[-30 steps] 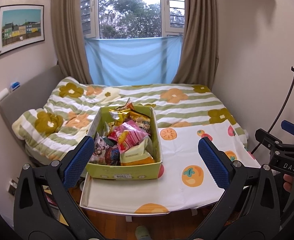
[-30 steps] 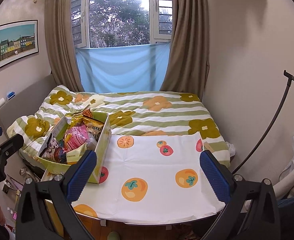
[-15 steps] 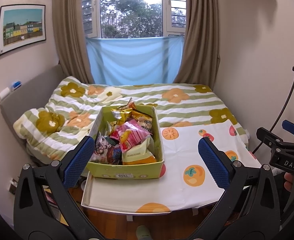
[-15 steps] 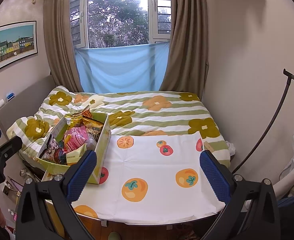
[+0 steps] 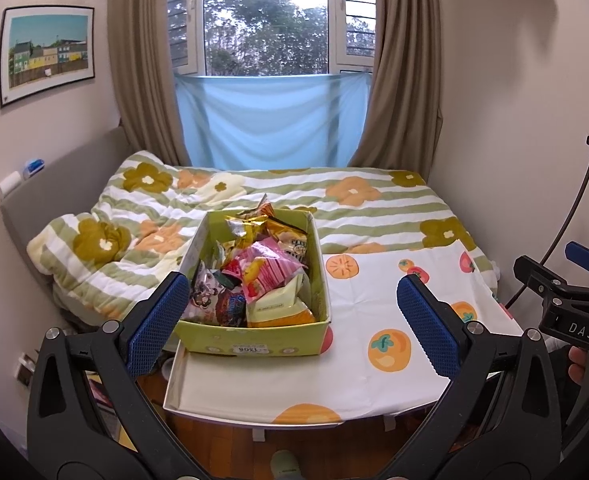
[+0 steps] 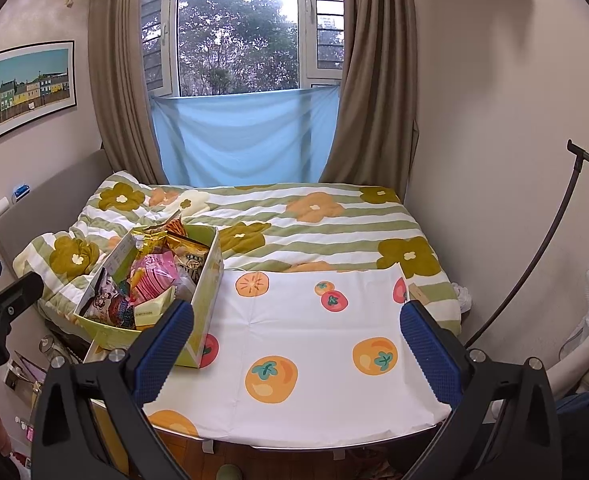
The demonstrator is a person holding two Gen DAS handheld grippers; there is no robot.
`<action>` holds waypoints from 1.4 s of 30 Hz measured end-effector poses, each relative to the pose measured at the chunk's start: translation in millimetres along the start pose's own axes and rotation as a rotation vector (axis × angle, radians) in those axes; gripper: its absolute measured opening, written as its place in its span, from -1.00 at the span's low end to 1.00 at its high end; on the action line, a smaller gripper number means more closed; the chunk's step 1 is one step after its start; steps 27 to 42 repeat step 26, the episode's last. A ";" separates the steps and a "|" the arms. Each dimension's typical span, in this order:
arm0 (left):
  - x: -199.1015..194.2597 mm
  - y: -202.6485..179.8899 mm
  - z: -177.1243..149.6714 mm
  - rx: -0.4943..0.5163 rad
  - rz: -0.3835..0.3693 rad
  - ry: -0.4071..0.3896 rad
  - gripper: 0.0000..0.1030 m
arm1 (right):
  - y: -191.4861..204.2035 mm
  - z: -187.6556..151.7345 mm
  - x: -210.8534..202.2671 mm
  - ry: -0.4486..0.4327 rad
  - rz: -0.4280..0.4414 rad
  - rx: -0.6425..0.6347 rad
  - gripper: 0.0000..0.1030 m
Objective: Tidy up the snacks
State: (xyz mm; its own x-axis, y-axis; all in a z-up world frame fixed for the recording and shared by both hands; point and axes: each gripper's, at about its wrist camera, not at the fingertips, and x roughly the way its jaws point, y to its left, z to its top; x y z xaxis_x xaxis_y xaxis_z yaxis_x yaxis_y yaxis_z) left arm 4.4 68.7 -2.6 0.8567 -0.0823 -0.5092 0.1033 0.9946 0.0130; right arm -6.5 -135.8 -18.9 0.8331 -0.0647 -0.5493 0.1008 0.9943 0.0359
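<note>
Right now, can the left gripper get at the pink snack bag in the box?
Probably yes. The left gripper is open, empty and aimed at the green box. The pink snack bag lies on top of the pile, with nothing over it, and the box has no lid.

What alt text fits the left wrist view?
The open left gripper hangs before a green box crammed with snack packets, on a fruit-print table against a bed. The right gripper shows at right.

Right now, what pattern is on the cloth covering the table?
White with orange and red persimmon-like fruit prints on the tablecloth; the right wrist view shows it best.
</note>
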 end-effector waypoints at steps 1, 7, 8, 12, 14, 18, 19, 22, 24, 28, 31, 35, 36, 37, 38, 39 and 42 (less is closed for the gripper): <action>0.0 0.1 -0.1 0.001 0.001 0.000 1.00 | 0.5 0.3 -0.1 -0.001 0.000 0.000 0.99; 0.4 -1.9 -0.9 0.003 0.012 0.000 1.00 | 1.7 1.4 0.5 -0.001 0.000 0.000 0.99; 0.2 -1.8 -1.2 0.002 0.012 -0.001 1.00 | 1.6 1.2 0.4 -0.001 -0.001 0.000 0.99; -1.6 -2.1 -2.4 -0.001 0.013 -0.011 1.00 | 5.0 1.5 1.3 0.002 -0.001 -0.003 0.99; -1.2 -2.2 -2.4 -0.006 0.012 -0.012 1.00 | 7.3 1.2 1.3 0.005 -0.002 -0.004 0.99; 2.5 2.1 -2.3 -0.018 0.010 -0.005 1.00 | 11.0 1.8 3.7 0.010 -0.002 -0.007 0.99; 3.9 3.8 -2.5 -0.019 0.011 -0.002 1.00 | 12.0 1.9 4.6 0.011 -0.001 -0.008 0.99; 8.0 6.5 -2.5 -0.014 0.023 0.002 1.00 | 15.0 2.8 7.9 0.016 0.000 -0.009 0.99; 11.5 9.1 -2.3 -0.012 0.029 0.003 1.00 | 17.5 3.7 11.7 0.023 0.001 -0.010 0.99; 17.4 13.2 -0.8 -0.014 0.031 0.010 1.00 | 21.3 4.5 16.2 0.030 0.001 -0.012 0.99; 17.4 13.2 -0.8 -0.014 0.031 0.010 1.00 | 21.3 4.5 16.2 0.030 0.001 -0.012 0.99; 17.4 13.2 -0.8 -0.014 0.031 0.010 1.00 | 21.3 4.5 16.2 0.030 0.001 -0.012 0.99; 17.4 13.2 -0.8 -0.014 0.031 0.010 1.00 | 21.3 4.5 16.2 0.030 0.001 -0.012 0.99; 17.4 13.2 -0.8 -0.014 0.031 0.010 1.00 | 21.3 4.5 16.2 0.030 0.001 -0.012 0.99; 17.4 13.2 -0.8 -0.014 0.031 0.010 1.00 | 21.3 4.5 16.2 0.030 0.001 -0.012 0.99; 17.4 13.2 -0.8 -0.014 0.031 0.010 1.00 | 21.3 4.5 16.2 0.030 0.001 -0.012 0.99; 17.4 13.2 -0.8 -0.014 0.031 0.010 1.00 | 21.3 4.5 16.2 0.030 0.001 -0.012 0.99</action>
